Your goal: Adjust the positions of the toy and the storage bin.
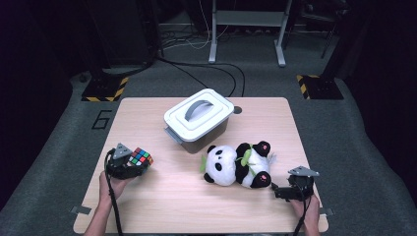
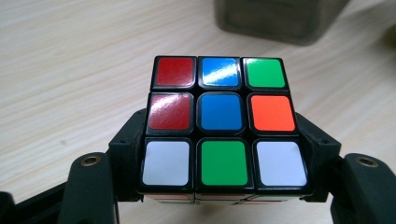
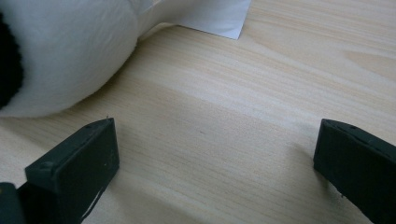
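High view: the left gripper (image 1: 133, 166) clamps the Rubik's cube (image 1: 140, 157), already picked up; the storage box (image 1: 198, 119) remains lidded. The right gripper (image 1: 287, 191) rests wide open, empty.

Bare table (image 1: 162, 196) in front — box (image 1: 199, 119) (lidded), panda (image 1: 238, 164) block beyond.

My left gripper (image 1: 132, 166) sat at the near left of the table, its jaws clamped on opposite sides of the cube (image 2: 223, 123) and held partway apart by it. My left hand (image 1: 114, 184) gripped the body from below, forearm entering from the bottom edge. My right gripper (image 1: 281, 191) lay low at the near right, pointing left, jaws spread wide with nothing between them. My right hand (image 1: 306, 209) held it from behind.
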### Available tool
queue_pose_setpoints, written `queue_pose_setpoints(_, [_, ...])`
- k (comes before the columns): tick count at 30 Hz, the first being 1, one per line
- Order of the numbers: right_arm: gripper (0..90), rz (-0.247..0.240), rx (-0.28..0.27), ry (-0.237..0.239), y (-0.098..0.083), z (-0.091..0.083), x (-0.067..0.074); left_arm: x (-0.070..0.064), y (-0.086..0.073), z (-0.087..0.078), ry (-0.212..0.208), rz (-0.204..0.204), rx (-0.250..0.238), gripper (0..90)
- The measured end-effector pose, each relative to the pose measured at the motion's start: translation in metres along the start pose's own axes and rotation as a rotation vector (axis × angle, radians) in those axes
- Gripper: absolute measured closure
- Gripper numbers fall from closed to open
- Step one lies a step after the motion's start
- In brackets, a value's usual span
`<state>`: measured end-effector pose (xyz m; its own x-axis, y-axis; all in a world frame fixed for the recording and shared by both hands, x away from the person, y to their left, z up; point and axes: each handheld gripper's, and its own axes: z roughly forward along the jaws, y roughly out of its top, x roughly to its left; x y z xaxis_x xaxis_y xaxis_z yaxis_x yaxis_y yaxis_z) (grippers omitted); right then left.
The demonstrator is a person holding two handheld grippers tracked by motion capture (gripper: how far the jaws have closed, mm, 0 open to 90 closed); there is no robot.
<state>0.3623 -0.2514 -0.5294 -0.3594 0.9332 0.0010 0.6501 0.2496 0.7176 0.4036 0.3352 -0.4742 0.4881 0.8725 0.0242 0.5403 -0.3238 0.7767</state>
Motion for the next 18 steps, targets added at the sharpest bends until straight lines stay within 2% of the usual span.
queue_pose_setpoints(10, [0.0, 0.004, 0.0, 0.0, 0.0, 0.0, 0.0, 0.033, 0.01, 0.002, 0.098, -0.097, 0.001, 34.2])
queue_pose_setpoints(11, [0.0, 0.003, 0.001, -0.002, 0.0, 0.0, 0.0, 0.036, 0.011, 0.002, 0.118, -0.104, -0.009, 34.2])
queue_pose_setpoints(12, [0.0, 0.003, 0.001, -0.002, 0.0, 0.0, 0.0, 0.039, 0.012, 0.001, 0.122, -0.109, 0.0, 34.2])
queue_pose_setpoints(16, [0.0, 0.006, 0.001, -0.003, 0.0, 0.0, 0.0, 0.048, 0.015, 0.002, 0.166, -0.133, -0.019, 34.2])
queue_pose_setpoints(18, [0.0, 0.006, 0.001, -0.003, 0.0, 0.0, 0.0, 0.053, 0.016, 0.003, 0.181, -0.146, -0.013, 34.2])
